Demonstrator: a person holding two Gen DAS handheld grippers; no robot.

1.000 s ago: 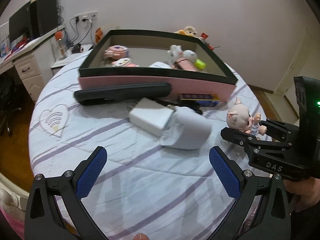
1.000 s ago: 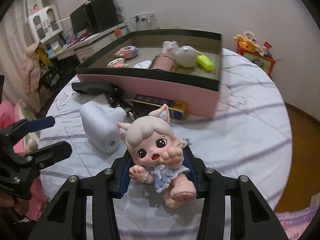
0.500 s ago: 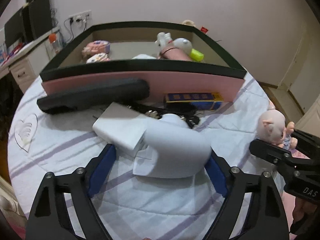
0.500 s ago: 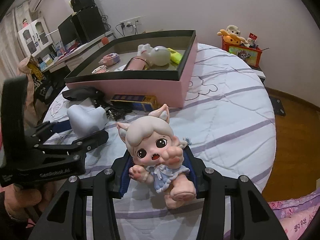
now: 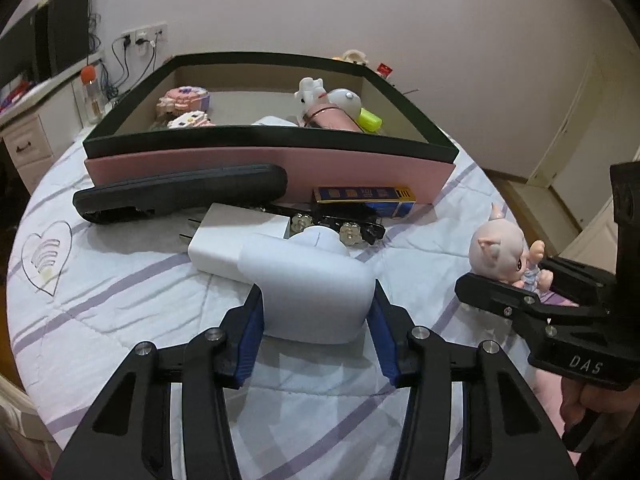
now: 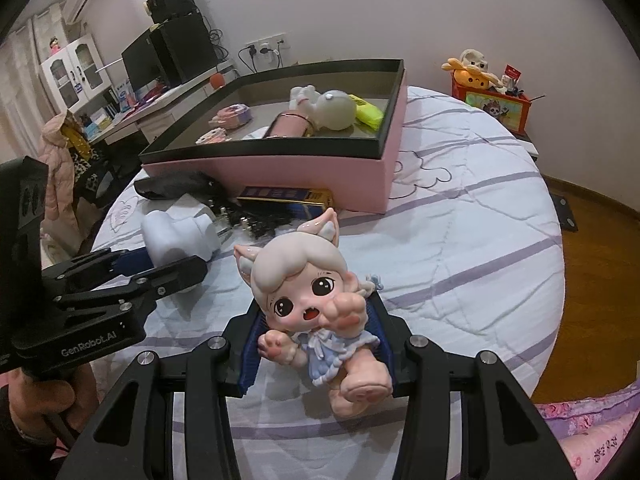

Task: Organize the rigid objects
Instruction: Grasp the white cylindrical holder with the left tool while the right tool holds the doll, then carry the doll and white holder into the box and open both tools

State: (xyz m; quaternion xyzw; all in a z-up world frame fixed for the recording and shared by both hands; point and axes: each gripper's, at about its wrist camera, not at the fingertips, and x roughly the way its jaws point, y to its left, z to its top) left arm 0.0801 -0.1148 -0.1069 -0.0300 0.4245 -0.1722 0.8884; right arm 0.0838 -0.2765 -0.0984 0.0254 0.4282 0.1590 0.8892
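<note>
- Left gripper (image 5: 316, 316): jaws closing around a pale rounded plastic object (image 5: 308, 280) that lies on the bed cover (image 5: 120, 300). Both blue pads (image 5: 252, 320) sit against its sides; contact appears made on each side.
- The pale object lies just in front of a white charger block (image 5: 236, 236), touching or overlapping it; which one, cannot be determined.
- Right gripper (image 6: 316, 344): narrow, clamped on a cat-eared doll figurine (image 6: 308, 300). The figurine faces the camera, one paw raised, held clear above the bed cover in the left wrist view.
- Pink box with dark rim (image 5: 268, 168): stands at the far side of the bed, open. Inside: two pink block-built pieces (image 5: 184, 100) on the left, a white figure (image 5: 328, 96), a pink cylinder (image 5: 332, 118) and a yellow-green item (image 5: 370, 120) on the right.
- Against the box's front wall: a long black case (image 5: 180, 196) and a blue and gold carton (image 5: 364, 196).
- Black hair clips with flower ornaments (image 5: 344, 228) lie between the carton and the pale object.
- A hand (image 6: 44, 396) grips the left gripper's handle.
</note>
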